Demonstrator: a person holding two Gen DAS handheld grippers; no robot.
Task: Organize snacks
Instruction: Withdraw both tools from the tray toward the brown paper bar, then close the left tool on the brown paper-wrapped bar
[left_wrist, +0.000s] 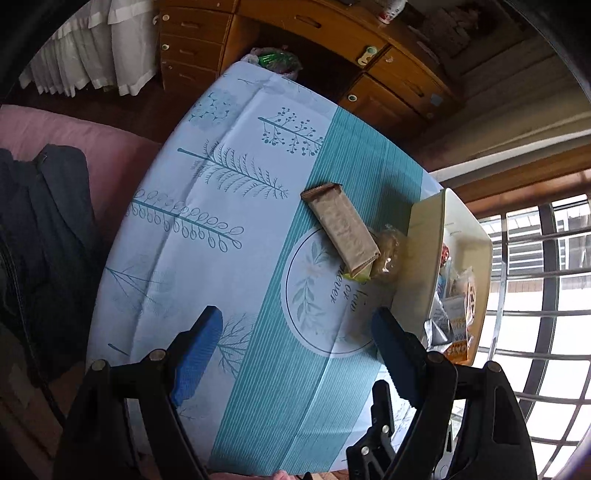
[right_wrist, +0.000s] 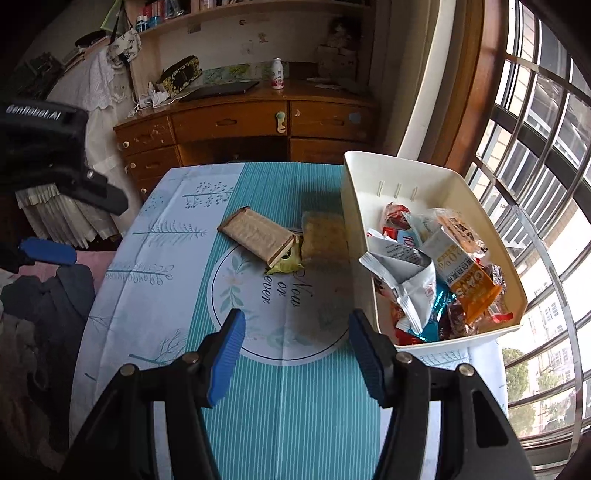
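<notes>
A brown wrapped bar (right_wrist: 256, 235) lies on the table, its end resting on a small green packet (right_wrist: 286, 260). A clear pack of yellow crackers (right_wrist: 324, 236) lies beside it, against the cream bin (right_wrist: 354, 206), which holds several snack packets (right_wrist: 436, 266). In the left wrist view the bar (left_wrist: 340, 227), the crackers (left_wrist: 386, 254) and the bin (left_wrist: 424, 236) show ahead. My left gripper (left_wrist: 295, 347) is open and empty above the table. My right gripper (right_wrist: 295, 354) is open and empty, short of the snacks. The left gripper also shows in the right wrist view, at the left edge (right_wrist: 48, 251).
The table has a teal and white cloth (right_wrist: 177, 236). A wooden desk with drawers (right_wrist: 240, 125) stands behind it. Barred windows (right_wrist: 535, 147) are on the right. Dark clothes on a pink bed (left_wrist: 55, 221) lie to the left.
</notes>
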